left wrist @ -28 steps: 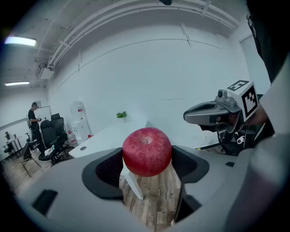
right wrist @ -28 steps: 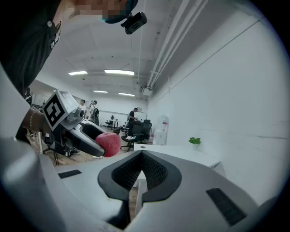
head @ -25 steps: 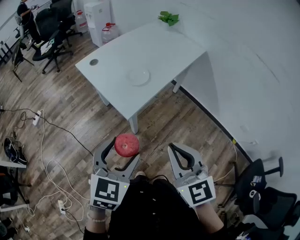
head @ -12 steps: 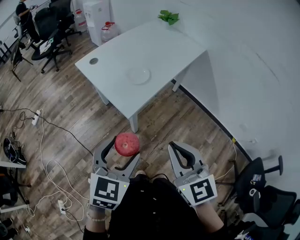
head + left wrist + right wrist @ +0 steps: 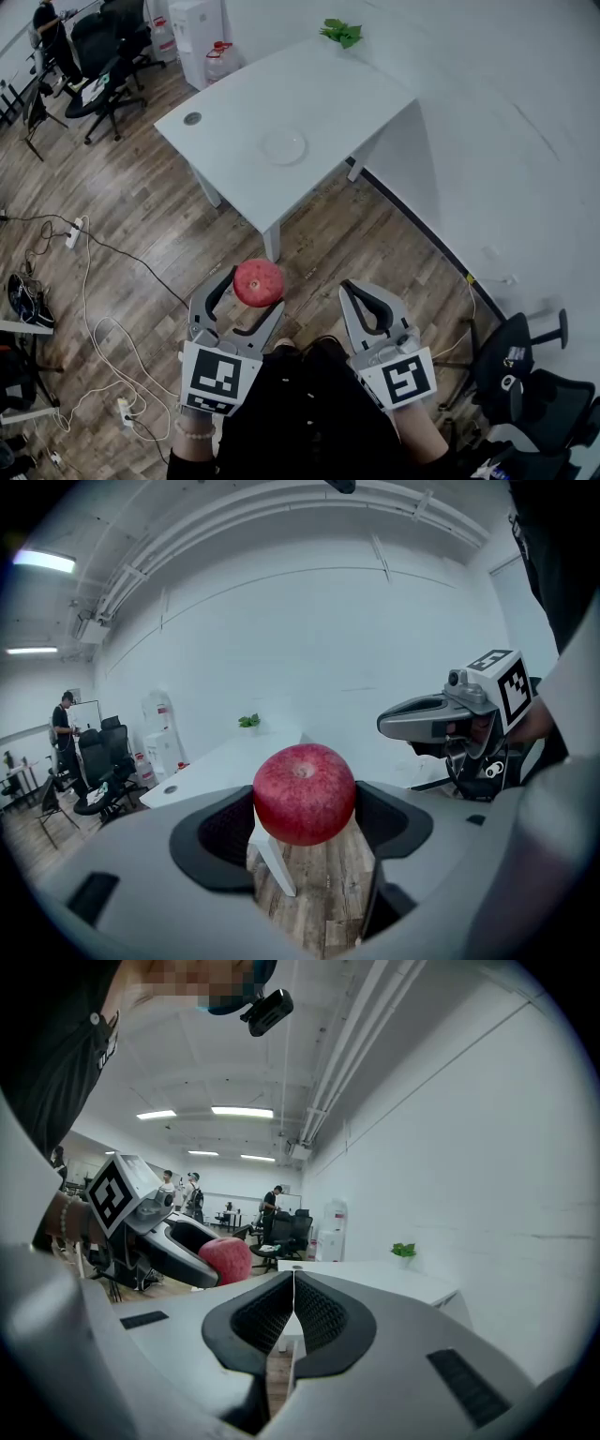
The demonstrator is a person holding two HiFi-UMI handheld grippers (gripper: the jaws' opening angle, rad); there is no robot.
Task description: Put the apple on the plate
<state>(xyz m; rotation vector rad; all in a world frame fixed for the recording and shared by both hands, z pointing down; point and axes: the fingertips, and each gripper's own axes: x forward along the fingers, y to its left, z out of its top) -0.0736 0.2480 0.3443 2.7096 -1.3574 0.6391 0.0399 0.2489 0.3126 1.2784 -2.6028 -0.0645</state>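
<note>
Grasp done: my left tongs [image 5: 251,292] clenched on red apple [image 5: 258,279], held over wood floor [image 5: 141,234], well apart from bench [image 5: 337,94]. Right tongs [image 5: 361,295] clenched, empty. White plate [image 5: 284,146] on bench bare. I judge carry, placement and release remain.

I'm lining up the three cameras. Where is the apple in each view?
Head view: apple lower centre-left, held in the left gripper.
Left gripper view: apple at centre, between the jaws.
Right gripper view: apple left of centre, at mid height.
Shared landmark: the green plant on the white table.
</note>
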